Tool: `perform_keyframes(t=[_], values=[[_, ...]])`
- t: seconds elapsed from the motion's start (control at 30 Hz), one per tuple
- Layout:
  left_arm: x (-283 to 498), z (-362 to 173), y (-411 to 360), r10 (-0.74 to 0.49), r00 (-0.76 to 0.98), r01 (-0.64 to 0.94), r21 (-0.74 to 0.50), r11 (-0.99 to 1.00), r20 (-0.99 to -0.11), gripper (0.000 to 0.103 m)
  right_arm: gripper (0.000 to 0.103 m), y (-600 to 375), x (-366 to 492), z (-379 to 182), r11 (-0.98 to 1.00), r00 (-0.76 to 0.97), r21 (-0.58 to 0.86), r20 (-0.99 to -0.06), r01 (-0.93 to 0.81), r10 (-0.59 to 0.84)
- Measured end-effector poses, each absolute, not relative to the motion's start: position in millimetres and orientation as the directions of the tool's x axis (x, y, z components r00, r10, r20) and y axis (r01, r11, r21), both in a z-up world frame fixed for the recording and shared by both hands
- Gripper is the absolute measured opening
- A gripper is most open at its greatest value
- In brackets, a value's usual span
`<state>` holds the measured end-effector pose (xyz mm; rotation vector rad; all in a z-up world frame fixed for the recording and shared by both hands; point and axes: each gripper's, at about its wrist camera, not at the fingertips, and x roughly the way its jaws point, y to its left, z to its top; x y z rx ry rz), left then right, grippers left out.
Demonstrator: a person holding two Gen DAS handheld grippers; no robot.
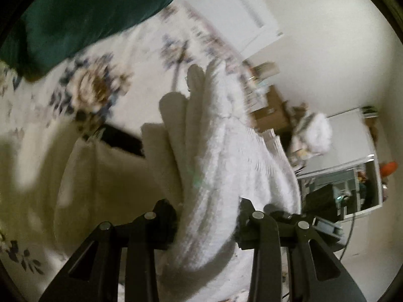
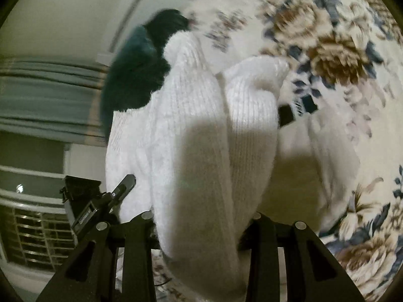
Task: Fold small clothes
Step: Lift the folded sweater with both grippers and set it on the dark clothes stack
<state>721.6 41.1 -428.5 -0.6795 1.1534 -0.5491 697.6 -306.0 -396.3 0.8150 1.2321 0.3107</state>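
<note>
A white ribbed knit garment (image 1: 226, 166) hangs lifted above the flowered bedspread (image 1: 95, 88), blurred by motion. My left gripper (image 1: 206, 224) is shut on a thick fold of it, fabric bunched between the fingers. In the right wrist view the same white garment (image 2: 191, 130) fills the middle, and my right gripper (image 2: 201, 229) is shut on another bunch of it. Its folds drape forward and hide both sets of fingertips. A dark green garment (image 1: 88, 17) lies on the bed beyond, also seen as the dark green garment (image 2: 133, 75) behind the white one.
A small black item (image 1: 121, 138) lies on the bedspread (image 2: 327, 50), partly behind the white knit. A cardboard box (image 1: 272, 110) and a mirror (image 1: 352, 176) stand by the wall. A black device (image 2: 100, 206), a grille (image 2: 37, 231) and a curtain (image 2: 50, 95) are at the left.
</note>
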Motion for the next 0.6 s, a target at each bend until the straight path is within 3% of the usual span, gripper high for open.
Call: perform_keyframes(t=[0.1, 0.23, 0.37, 0.53, 0.57, 0.6], values=[[722.4, -453.5, 38.0, -0.681, 0.274, 0.032, -0.702, 0.712, -0.679, 0.032, 0.037, -305.4, 708.0, -435.4, 0.713, 0.284, 0.659, -0.750, 0.239, 0.597], [718.4, -452.7, 37.1, -0.642, 0.255, 0.046, -0.654, 0.755, -0.723, 0.038, 0.041, -302.8, 708.1, -446.8, 0.738, 0.248, 0.635, -0.770, 0.226, 0.587], [706.7, -432.5, 40.9, -0.569, 0.276, 0.056, -0.578, 0.814, -0.775, 0.040, 0.058, -295.5, 708.5, -442.8, 0.836, 0.214, 0.520, -0.849, 0.174, 0.483], [682.2, -399.2, 45.2, -0.380, 0.397, 0.055, -0.392, 0.918, -0.835, 0.041, 0.079, -284.0, 682.4, -406.1, 0.950, 0.251, 0.289, -0.934, 0.115, 0.254], [674.0, -390.4, 44.5, -0.331, 0.427, 0.052, -0.342, 0.938, -0.842, 0.044, 0.085, -282.3, 677.0, -401.0, 0.961, 0.264, 0.252, -0.940, 0.114, 0.216], [667.8, -385.2, 42.5, -0.300, 0.445, 0.055, -0.308, 0.950, -0.844, 0.057, 0.089, -279.7, 668.8, -394.6, 0.973, 0.279, 0.201, -0.946, 0.113, 0.163]])
